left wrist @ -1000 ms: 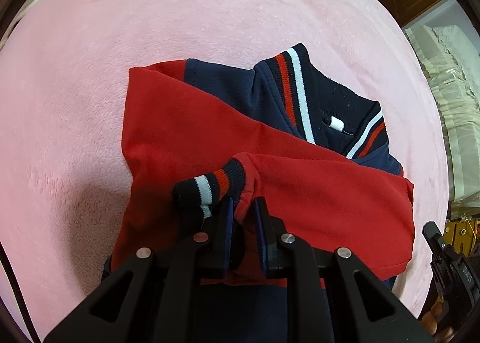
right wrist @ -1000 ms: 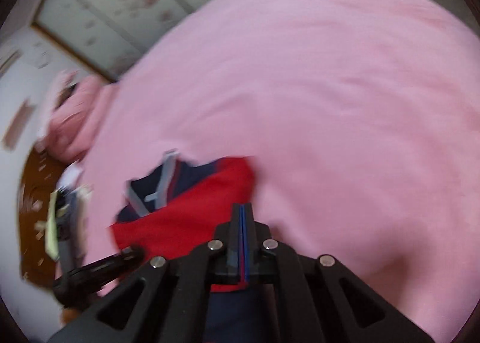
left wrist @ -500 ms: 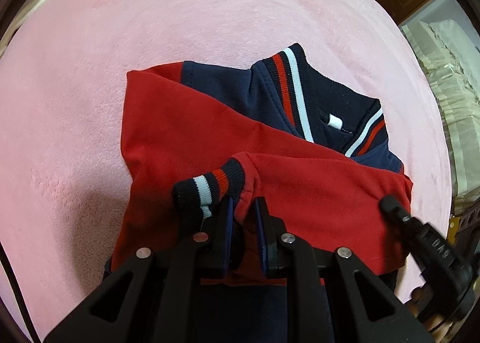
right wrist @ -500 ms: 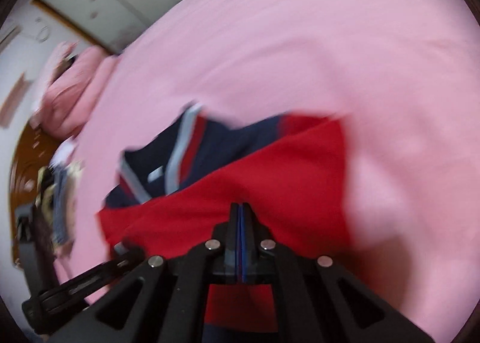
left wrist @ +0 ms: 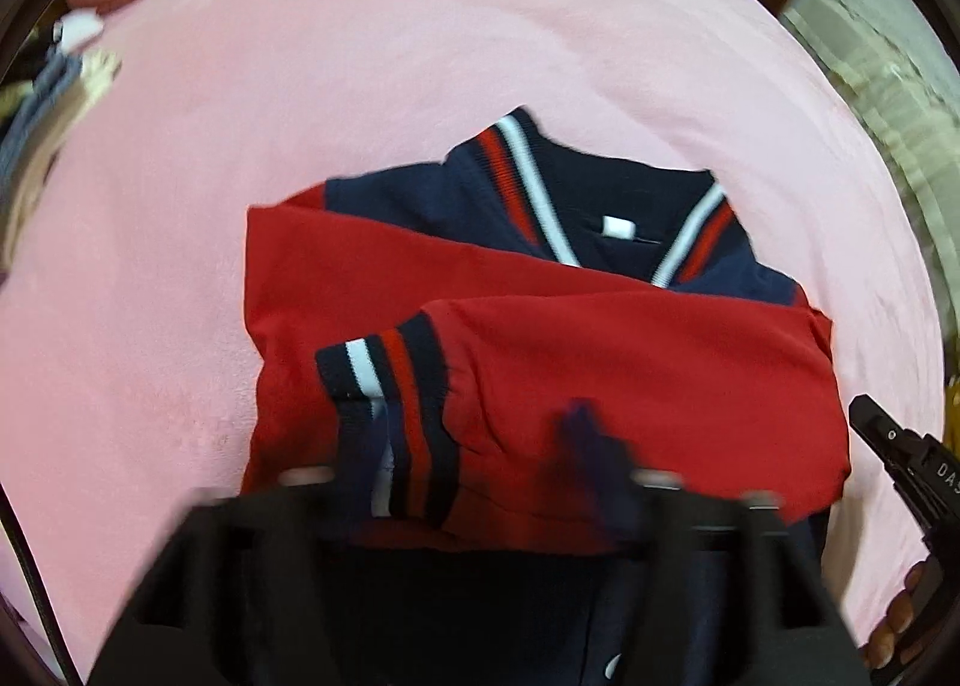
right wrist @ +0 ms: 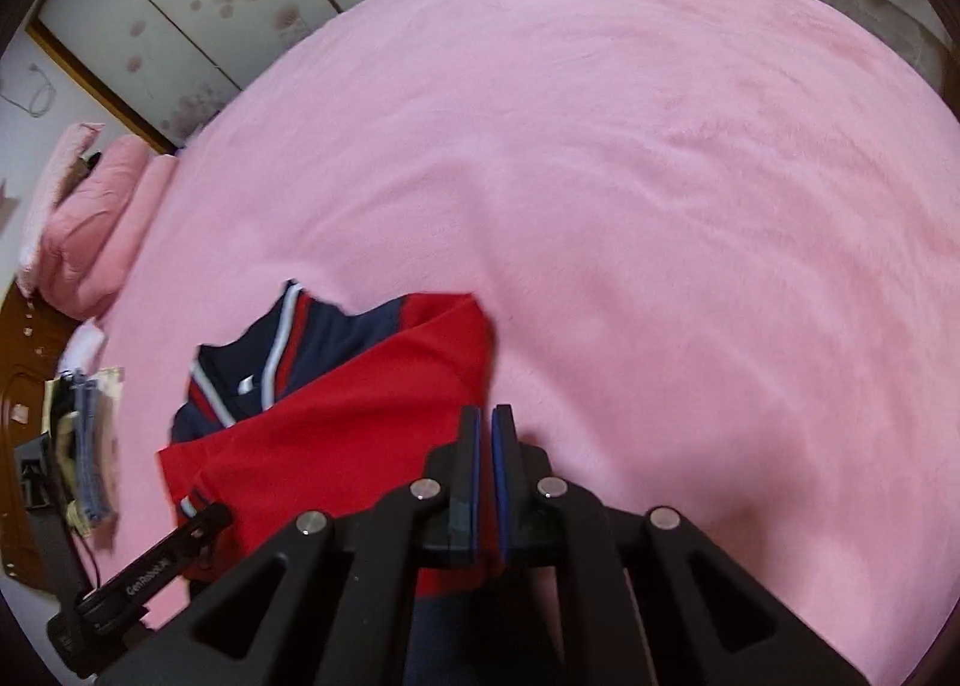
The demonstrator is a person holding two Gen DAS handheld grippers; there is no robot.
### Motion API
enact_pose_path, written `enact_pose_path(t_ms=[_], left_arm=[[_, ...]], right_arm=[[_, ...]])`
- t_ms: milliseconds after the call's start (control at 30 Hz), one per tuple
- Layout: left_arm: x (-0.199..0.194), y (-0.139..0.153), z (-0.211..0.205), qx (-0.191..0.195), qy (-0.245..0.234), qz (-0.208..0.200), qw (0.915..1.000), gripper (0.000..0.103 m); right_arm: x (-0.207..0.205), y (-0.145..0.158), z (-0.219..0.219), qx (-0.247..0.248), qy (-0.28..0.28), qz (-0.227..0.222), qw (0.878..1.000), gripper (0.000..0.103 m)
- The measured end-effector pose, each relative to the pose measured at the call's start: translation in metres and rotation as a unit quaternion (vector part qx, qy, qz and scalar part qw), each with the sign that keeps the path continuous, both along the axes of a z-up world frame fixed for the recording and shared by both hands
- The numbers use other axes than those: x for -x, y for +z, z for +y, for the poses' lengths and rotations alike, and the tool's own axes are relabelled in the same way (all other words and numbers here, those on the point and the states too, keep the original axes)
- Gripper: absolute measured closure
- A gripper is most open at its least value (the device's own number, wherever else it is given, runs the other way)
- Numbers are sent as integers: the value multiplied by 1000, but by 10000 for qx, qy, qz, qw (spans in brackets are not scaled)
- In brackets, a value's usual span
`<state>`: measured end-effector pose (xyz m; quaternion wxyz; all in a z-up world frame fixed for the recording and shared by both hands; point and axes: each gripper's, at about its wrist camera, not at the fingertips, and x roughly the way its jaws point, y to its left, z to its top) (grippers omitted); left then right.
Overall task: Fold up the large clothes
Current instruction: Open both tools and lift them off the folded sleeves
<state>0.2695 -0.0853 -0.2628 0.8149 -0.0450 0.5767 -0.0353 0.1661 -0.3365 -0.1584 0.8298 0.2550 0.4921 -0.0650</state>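
Blurring hides the left gripper (left wrist: 474, 470), its fingers opening wide astride the striped cuff (left wrist: 390, 380), gripping nothing | right gripper (right wrist: 485, 446) fingers parting slightly, red fabric behind the slit, grip unclear | jacket (left wrist: 600, 362) folded on pink bed (right wrist: 600, 176) | pillows (right wrist: 90, 230), floral doors (right wrist: 198, 8) beyond.

Red-and-navy jacket (left wrist: 600, 362) flat on pink bedspread (left wrist: 360, 86); sleeves crossed; striped collar up

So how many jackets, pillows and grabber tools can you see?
Jackets: 1
Pillows: 2
Tools: 2, left and right
Total: 5
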Motion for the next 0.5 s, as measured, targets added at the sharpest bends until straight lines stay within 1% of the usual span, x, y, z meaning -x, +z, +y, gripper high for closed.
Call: enact_pose_path(t_ms=[67, 133, 200, 233, 267, 333, 400, 500], left_arm=[[10, 9, -5, -173, -58, -136, 9997, 23], [18, 13, -7, -217, -136, -31, 9997, 20], [26, 17, -9, -243, -211, 51, 9995, 19], [32, 21, -8, -249, -246, 16, 9994, 19], [37, 23, -7, -260, -255, -35, 9993, 19], [49, 28, -1, -315, -211, -113, 9992, 16], [60, 29, 8, -311, -126, -75, 9994, 14], [76, 28, 17, -256, -71, 60, 9996, 14]], right_arm=[[6, 1, 6, 86, 159, 156, 9997, 86], [12, 0, 10, 247, 247, 418, 9985, 55], [26, 4, 15, 345, 224, 356, 9985, 39], [33, 8, 18, 396, 202, 258, 9987, 36], [41, 11, 21, 456, 225, 177, 9985, 36], [54, 14, 23, 578, 371, 152, 9975, 35], [58, 12, 34, 653, 496, 167, 9965, 35], [76, 16, 46, 587, 702, 32, 9958, 35]])
